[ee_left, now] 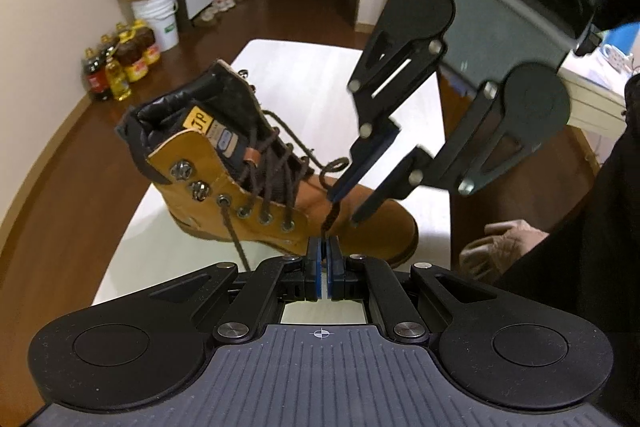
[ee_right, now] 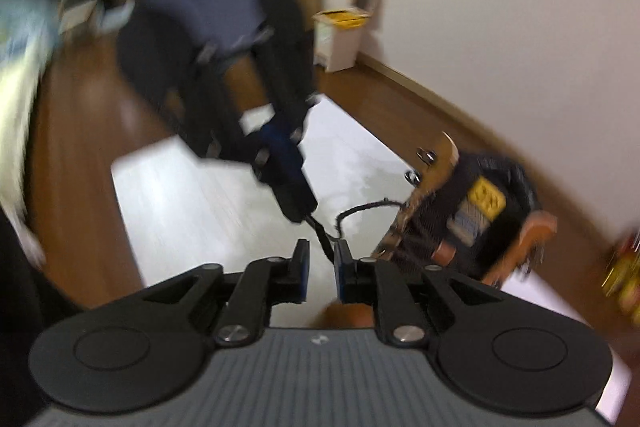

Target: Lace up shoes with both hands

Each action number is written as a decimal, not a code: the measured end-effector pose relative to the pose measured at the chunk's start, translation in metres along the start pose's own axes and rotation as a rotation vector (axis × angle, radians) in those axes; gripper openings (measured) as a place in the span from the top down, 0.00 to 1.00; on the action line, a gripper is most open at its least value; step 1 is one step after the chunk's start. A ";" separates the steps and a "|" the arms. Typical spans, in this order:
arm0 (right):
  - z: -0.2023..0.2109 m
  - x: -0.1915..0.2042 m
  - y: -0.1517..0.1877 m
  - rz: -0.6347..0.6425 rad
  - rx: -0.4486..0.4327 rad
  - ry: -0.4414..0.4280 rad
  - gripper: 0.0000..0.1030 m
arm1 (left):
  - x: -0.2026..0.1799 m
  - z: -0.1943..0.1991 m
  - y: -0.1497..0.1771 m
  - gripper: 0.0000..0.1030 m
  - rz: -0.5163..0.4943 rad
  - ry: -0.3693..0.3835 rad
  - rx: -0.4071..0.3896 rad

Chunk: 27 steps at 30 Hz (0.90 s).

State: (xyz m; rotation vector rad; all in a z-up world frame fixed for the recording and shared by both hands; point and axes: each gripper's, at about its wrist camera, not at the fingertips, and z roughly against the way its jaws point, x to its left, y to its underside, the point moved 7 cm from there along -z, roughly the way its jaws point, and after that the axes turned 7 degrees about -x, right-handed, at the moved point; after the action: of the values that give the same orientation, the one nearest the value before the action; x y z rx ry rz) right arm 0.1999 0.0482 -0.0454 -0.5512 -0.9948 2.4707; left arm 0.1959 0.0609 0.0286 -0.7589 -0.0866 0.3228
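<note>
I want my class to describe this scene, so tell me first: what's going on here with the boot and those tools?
A person is lacing a tan boot that stands on a white table, using a hand-held gripper in each hand. The left hand-held gripper is shut on the dark brown lace close to its end. The right hand-held gripper hangs just above it with its jaws apart; the lace runs between them, seemingly unclamped. Several eyelets are already laced.

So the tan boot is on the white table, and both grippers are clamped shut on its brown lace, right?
Not quite. Only the left gripper is shut on the brown lace. The right gripper has its jaws apart, as the right wrist view shows, with the lace running loose between them. The tan boot is indeed on the white table.
</note>
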 end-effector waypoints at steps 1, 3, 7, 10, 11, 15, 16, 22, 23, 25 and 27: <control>-0.002 0.001 0.001 0.026 0.003 -0.002 0.86 | 0.001 0.000 0.000 0.98 0.002 -0.004 0.002; -0.006 0.002 0.001 0.057 0.005 -0.011 0.86 | 0.001 0.001 0.000 0.98 0.008 -0.003 0.001; -0.009 0.002 0.004 0.074 -0.007 -0.022 0.87 | 0.000 0.002 0.001 0.98 0.021 0.002 0.000; -0.010 0.004 0.008 0.091 -0.013 -0.021 0.87 | -0.001 0.001 0.002 0.98 0.025 0.004 0.006; -0.010 0.005 0.009 0.100 -0.014 -0.018 0.87 | -0.001 0.000 0.002 0.98 0.030 0.005 0.009; -0.010 0.007 0.010 0.126 -0.020 -0.017 0.87 | -0.001 -0.001 0.002 0.98 0.035 0.008 0.007; -0.010 0.007 0.011 0.123 -0.022 -0.022 0.87 | 0.000 0.000 0.001 0.98 0.036 0.009 0.005; -0.013 -0.001 0.006 0.079 -0.020 -0.055 0.96 | 0.004 -0.002 0.002 0.98 0.049 -0.001 0.009; -0.011 -0.004 0.005 0.041 -0.019 -0.061 0.96 | 0.005 -0.003 0.002 0.97 0.054 -0.005 0.008; -0.006 -0.009 0.003 -0.015 -0.019 -0.066 0.96 | 0.005 -0.005 0.001 0.97 0.063 -0.014 0.003; -0.001 -0.012 0.001 -0.069 -0.014 -0.060 0.96 | 0.004 -0.005 0.000 0.96 0.069 -0.023 -0.004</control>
State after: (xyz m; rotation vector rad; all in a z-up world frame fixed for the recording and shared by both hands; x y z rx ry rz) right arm 0.2097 0.0417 -0.0444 -0.4416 -1.0373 2.4339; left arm 0.2004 0.0590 0.0251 -0.7632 -0.0832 0.3968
